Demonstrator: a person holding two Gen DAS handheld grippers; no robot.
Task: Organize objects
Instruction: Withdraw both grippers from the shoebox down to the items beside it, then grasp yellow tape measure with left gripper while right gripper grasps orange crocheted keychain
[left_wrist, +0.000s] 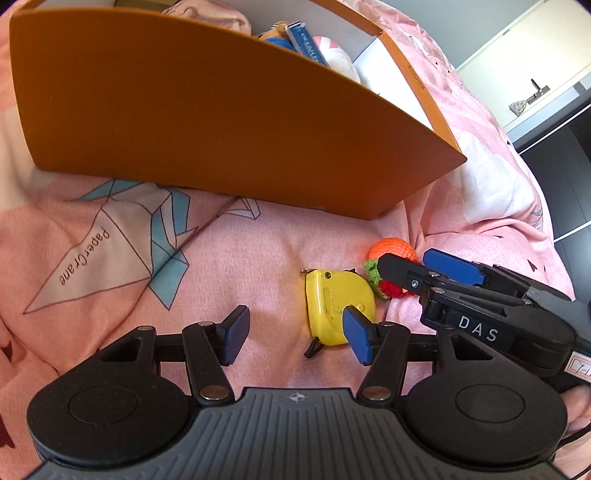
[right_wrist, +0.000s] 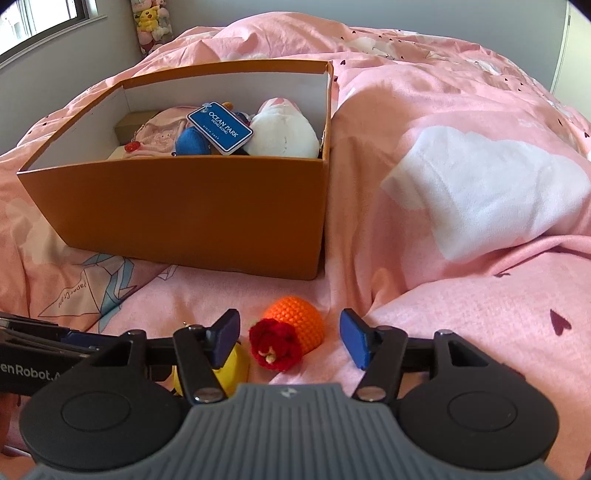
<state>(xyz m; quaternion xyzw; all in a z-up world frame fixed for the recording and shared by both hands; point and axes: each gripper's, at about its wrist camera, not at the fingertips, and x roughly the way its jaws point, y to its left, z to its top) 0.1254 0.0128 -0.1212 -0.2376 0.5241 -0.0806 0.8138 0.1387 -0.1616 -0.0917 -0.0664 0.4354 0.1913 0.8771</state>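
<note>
Orange box taken as landmark, sat on the pink bed cover and already part-filled with soft toys. Just in front of the box: crochet toy, with yellow tape measure touching beside it. Right gripper is spread, straddling the crochet toy, nothing pinched. Left gripper is spread, the tape measure off-centre behind its right finger. Risks judged: grippers collide, since they are crowded together; soft toy squashes and slips; bedding gets snagged on closing.
</note>
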